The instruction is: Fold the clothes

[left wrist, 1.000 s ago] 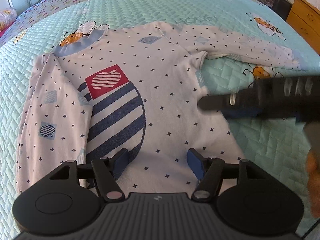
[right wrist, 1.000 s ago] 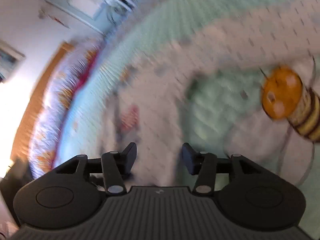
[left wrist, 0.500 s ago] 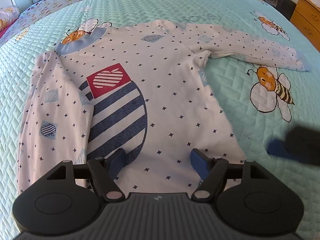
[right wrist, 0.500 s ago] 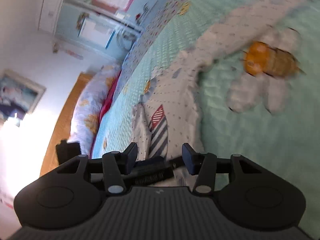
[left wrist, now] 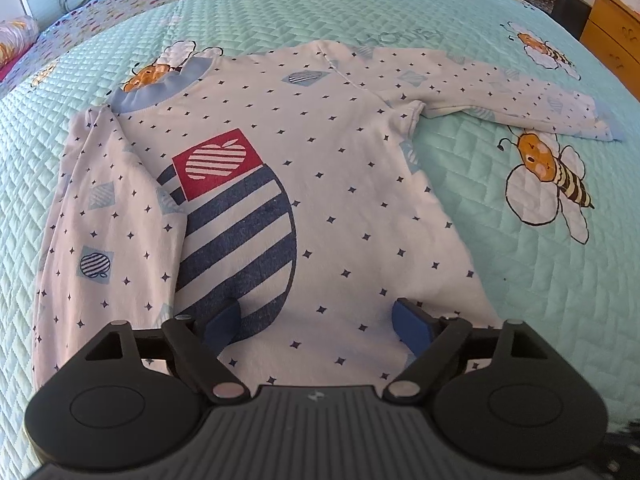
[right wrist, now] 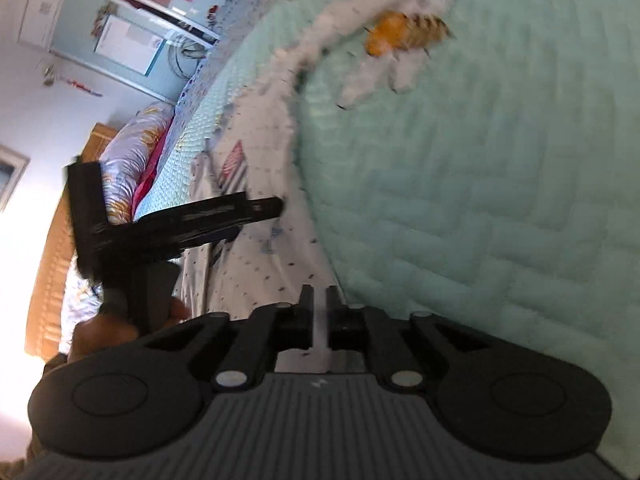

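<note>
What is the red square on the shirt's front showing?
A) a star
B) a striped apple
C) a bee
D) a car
B: the red square on the front of the shirt has a white apple shape with stripes across it, sitting at the top of a big blue striped circle.

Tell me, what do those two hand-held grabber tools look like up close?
Both look alike. The left gripper has a ribbed grey body, two round black housings with disc insets, black linkage arms with silvery rivets and blue finger pads. A small pale logo marks the ribbed top. The right gripper shares that body; its fingers look black from here. No cables show.
</note>
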A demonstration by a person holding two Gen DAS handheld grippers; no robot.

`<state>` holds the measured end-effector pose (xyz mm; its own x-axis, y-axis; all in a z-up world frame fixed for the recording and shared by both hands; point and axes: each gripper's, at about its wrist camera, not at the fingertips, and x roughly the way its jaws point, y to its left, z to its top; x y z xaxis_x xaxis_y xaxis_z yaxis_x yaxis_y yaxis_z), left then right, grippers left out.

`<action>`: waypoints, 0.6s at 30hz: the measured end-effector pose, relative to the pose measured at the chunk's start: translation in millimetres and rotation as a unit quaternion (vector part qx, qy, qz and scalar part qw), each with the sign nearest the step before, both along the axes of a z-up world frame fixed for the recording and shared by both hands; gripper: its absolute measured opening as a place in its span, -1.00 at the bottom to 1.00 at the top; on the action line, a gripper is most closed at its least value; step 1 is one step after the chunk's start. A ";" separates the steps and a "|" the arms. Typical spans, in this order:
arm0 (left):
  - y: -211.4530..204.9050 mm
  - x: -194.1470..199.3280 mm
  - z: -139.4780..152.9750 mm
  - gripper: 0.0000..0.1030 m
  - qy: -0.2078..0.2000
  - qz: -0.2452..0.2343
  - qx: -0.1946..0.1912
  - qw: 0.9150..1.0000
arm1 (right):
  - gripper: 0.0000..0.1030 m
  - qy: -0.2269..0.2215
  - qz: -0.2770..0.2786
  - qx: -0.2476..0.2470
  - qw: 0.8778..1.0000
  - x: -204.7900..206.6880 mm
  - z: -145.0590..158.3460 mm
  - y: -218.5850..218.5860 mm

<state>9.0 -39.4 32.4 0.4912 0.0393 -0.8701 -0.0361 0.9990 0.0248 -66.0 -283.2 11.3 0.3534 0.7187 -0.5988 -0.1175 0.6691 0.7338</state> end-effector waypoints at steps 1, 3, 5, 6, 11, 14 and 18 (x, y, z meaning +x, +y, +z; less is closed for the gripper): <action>0.0 0.7 -0.2 0.75 0.000 0.000 0.000 1.000 | -0.70 -0.007 0.002 0.003 1.000 -1.7 5.2 2.5; 0.1 1.5 -0.8 0.80 0.000 0.000 0.002 1.000 | -0.64 -0.017 0.009 0.007 1.000 -4.8 13.0 8.4; 0.9 1.2 -2.1 0.89 -0.002 0.001 0.004 1.000 | -0.60 -0.017 0.021 -0.011 1.000 -6.4 10.1 17.6; 1.6 1.1 -2.9 0.92 -0.003 0.002 0.004 1.000 | -0.60 -0.006 0.027 -0.029 0.999 -9.5 0.6 18.5; 4.9 0.4 -4.9 1.00 -0.008 0.002 0.001 1.000 | -0.81 0.007 0.005 -0.032 0.999 -21.2 -5.0 5.0; 3.9 1.2 -4.9 1.00 -0.007 0.004 0.002 1.000 | -0.46 -0.012 0.009 -0.020 1.000 -27.8 6.4 4.3; 3.3 1.7 -4.8 1.00 -0.005 0.005 0.003 1.000 | -0.64 0.003 0.019 -0.038 0.999 -26.4 -10.5 9.1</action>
